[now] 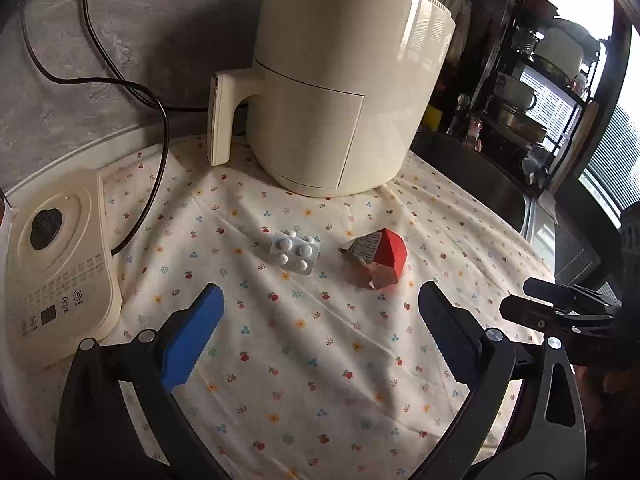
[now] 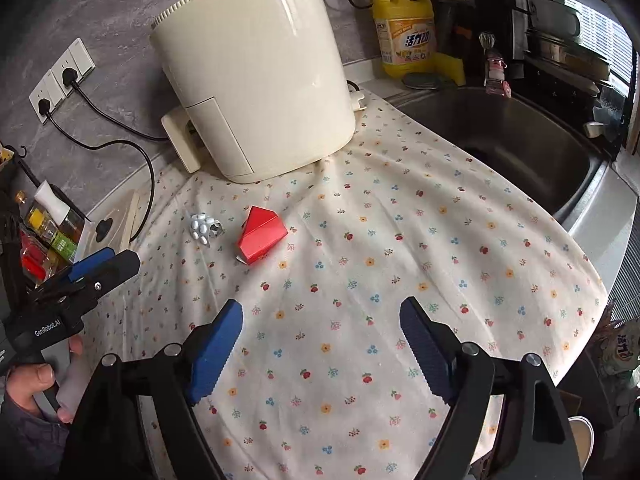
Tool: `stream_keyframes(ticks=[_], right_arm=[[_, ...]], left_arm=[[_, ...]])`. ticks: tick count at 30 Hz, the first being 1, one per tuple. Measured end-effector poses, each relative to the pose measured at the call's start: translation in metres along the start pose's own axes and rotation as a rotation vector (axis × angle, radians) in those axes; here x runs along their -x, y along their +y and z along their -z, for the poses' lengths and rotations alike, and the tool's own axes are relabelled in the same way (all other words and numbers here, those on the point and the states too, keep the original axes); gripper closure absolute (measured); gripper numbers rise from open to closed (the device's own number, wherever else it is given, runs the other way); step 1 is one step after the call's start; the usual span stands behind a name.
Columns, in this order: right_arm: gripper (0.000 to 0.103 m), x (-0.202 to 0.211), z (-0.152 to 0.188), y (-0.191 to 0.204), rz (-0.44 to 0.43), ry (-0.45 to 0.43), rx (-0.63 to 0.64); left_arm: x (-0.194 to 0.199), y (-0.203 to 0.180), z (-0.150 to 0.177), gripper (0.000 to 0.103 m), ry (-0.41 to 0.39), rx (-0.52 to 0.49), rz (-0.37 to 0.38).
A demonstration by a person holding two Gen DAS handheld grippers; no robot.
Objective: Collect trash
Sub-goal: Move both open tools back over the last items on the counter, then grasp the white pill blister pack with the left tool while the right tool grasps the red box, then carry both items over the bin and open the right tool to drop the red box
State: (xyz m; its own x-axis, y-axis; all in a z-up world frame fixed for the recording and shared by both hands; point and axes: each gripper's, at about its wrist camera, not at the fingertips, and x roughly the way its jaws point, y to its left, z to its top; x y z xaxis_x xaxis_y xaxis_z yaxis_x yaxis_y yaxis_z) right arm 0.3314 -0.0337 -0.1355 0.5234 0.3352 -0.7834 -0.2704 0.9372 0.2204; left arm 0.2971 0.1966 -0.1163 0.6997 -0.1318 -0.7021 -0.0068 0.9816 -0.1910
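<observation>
Above a floral cloth [image 1: 320, 340], both grippers, left [image 1: 320, 300] and right [image 2: 322, 312], hover spread and empty near a crumpled red carton [image 1: 378, 258] and pill blister [image 1: 295, 255].

A counter [image 2: 600, 216] draped with a floral cloth [image 2: 400, 280] is shown against a grey marbled wall [image 2: 100, 8]. Wall sockets [image 2: 60, 80] are seen at left, a dark sink [image 2: 500, 140] at upper right, and daylight is admitted through a slatted window [image 2: 600, 20].
</observation>
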Motion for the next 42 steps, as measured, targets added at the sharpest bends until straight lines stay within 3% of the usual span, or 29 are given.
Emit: stream_keyframes(ticks=[7, 13, 17, 18, 19, 20, 21, 31, 33, 35, 42], right_arm=[[0.032, -0.036, -0.023, 0.019, 0.002, 0.043, 0.004], [0.032, -0.054, -0.037, 0.029, 0.017, 0.054, 0.004], [0.032, -0.065, -0.04, 0.034, 0.016, 0.069, -0.002], [0.032, -0.067, -0.041, 0.036, 0.015, 0.072, -0.003], [0.033, -0.07, -0.041, 0.037, 0.014, 0.076, -0.005], [0.033, -0.072, -0.042, 0.038, 0.011, 0.08, -0.008], [0.033, -0.073, -0.042, 0.04, 0.008, 0.082, -0.009], [0.032, -0.103, -0.049, 0.056, -0.011, 0.119, 0.043], [0.058, -0.114, -0.052, 0.057, -0.025, 0.152, 0.057], [0.061, -0.116, -0.054, 0.056, -0.036, 0.164, 0.049], [0.062, -0.055, -0.044, 0.061, -0.122, 0.062, 0.082]], left_arm=[[-0.036, 0.018, -0.018, 0.009, 0.021, -0.001, 0.026], [-0.066, 0.03, -0.03, 0.014, 0.039, -0.011, 0.038], [-0.093, 0.032, -0.029, 0.018, 0.092, -0.029, 0.037], [-0.099, 0.032, -0.028, 0.021, 0.105, -0.034, 0.03], [-0.103, 0.033, -0.026, 0.032, 0.118, -0.035, 0.028], [-0.106, 0.034, -0.025, 0.051, 0.129, -0.034, 0.031], [-0.106, 0.034, -0.024, 0.059, 0.131, -0.036, 0.032], [-0.059, 0.05, -0.005, 0.059, 0.075, 0.031, 0.001], [-0.05, 0.052, -0.002, 0.059, 0.064, 0.053, -0.008], [-0.04, 0.052, 0.001, 0.059, 0.047, 0.069, -0.017], [0.002, 0.03, -0.003, 0.059, -0.028, 0.061, -0.037]])
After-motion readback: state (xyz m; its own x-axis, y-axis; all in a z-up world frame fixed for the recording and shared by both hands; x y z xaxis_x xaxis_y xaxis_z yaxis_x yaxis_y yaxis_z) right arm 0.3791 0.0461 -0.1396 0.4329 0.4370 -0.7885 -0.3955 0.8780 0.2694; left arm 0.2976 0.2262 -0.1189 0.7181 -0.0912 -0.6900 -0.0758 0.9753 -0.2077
